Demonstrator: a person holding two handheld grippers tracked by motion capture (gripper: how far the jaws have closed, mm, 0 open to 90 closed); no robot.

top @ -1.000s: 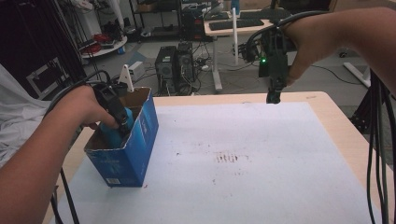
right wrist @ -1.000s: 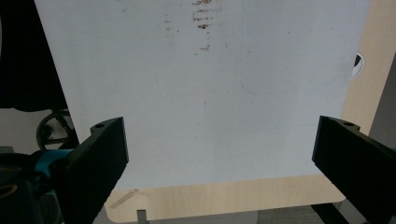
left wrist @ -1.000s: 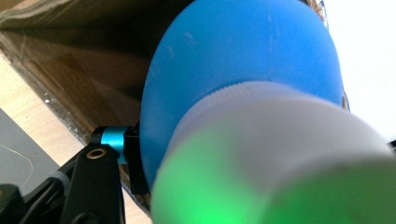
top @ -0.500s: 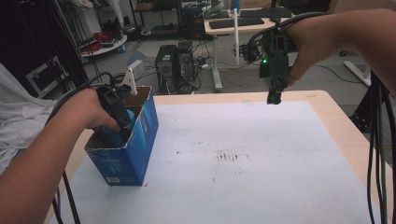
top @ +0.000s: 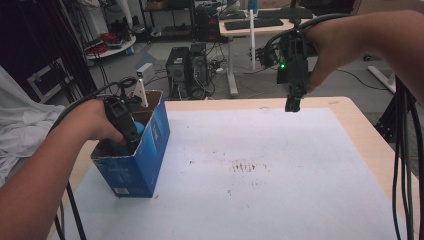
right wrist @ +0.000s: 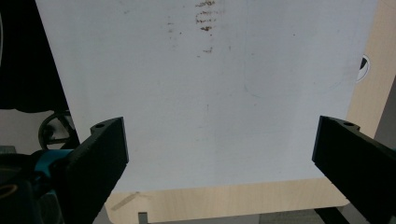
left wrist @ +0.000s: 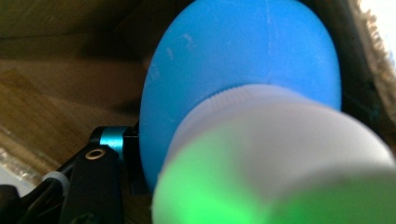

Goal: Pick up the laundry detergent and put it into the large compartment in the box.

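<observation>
1. Blue bottle (left wrist: 243, 79) with a white cap (left wrist: 280, 140) sits clamped in the left tool (top: 131, 141), inside the blue cardboard box (top: 150, 160) at the counter's (top: 280, 200) near-left corner
2. Compared with a second ago, the left hand (top: 92, 120) has hardly shifted and the bottle remains low in the box; I judge the placing is nearly done, with release the step left
3. White mat (right wrist: 210, 93) across the middle carries only brown smudges (top: 248, 166)
4. Farther off, the right tool (top: 292, 104) hangs above the counter's far edge, jaws wide apart and empty, unmoved from a second ago
</observation>
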